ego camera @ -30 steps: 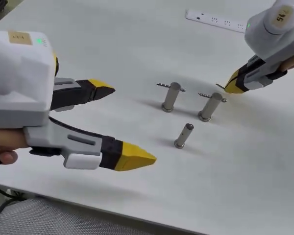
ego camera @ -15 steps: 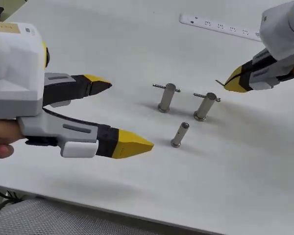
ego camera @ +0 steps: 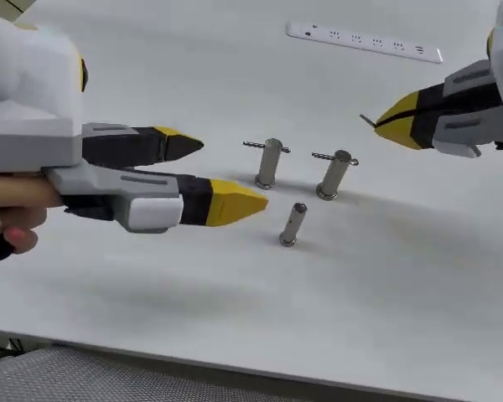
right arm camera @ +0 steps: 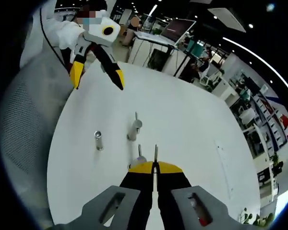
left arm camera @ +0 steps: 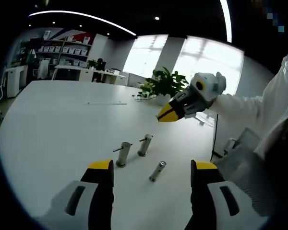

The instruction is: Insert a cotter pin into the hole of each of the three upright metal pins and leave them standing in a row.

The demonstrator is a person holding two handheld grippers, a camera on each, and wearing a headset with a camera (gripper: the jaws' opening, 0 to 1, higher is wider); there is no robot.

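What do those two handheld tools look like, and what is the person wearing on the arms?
The left tongs and right tongs look alike: a bulky white housing, light grey shells with slot-shaped recesses, then black jaws ending in pointed yellow tips. The arm behind the right one wears a white sleeve.

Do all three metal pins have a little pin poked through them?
No, the nearest metal pin has nothing through its top.

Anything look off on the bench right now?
Nothing tipped or dropped. Only oddity: the near pin stands bare, out of line with the two cottered pins; a cotter pin is clamped in the right tongs.
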